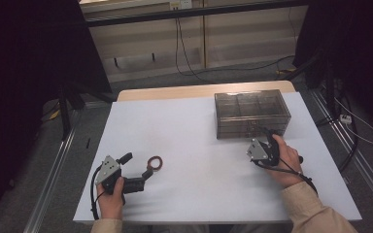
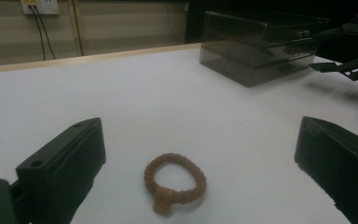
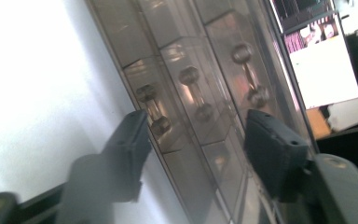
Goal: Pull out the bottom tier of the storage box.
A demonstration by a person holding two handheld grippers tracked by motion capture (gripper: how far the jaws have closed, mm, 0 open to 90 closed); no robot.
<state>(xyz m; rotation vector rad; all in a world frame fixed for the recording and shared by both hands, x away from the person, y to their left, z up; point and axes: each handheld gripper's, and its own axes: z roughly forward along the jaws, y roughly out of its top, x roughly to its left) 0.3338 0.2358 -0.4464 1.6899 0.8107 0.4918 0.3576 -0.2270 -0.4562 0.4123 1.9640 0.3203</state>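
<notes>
High view: a white worktop (image 1: pixel 199 145) carries two things. A small brown braided ring (image 1: pixel 155 162) lies flat at about 8 o'clock from the worktop's centre; a smoky transparent drawer box (image 1: pixel 251 114) stands at about 2 o'clock, near the far edge.

The left gripper (image 1: pixel 138 170), held in the person's left hand (image 1: pixel 110 198), lies low at 7 o'clock, its jaws spread wide and pointing toward 1 o'clock, with the ring just beyond their tips. In the left gripper view the ring (image 2: pixel 174 183) rests on the worktop between the two wide-parted jaws, touching neither; nothing is grasped. The drawer box (image 2: pixel 261 49) shows far off at 1 o'clock.

The right gripper (image 1: pixel 267 133), held in the person's right hand (image 1: pixel 287 162), sits at 4 o'clock, its tips at the front face of the drawer box. In the right gripper view its jaws stand well apart, holding nothing, framing the drawer fronts; three small handles (image 3: pixel 196 92) show, the middle one lying between the jaws. Whether a jaw touches the box cannot be told.
</notes>
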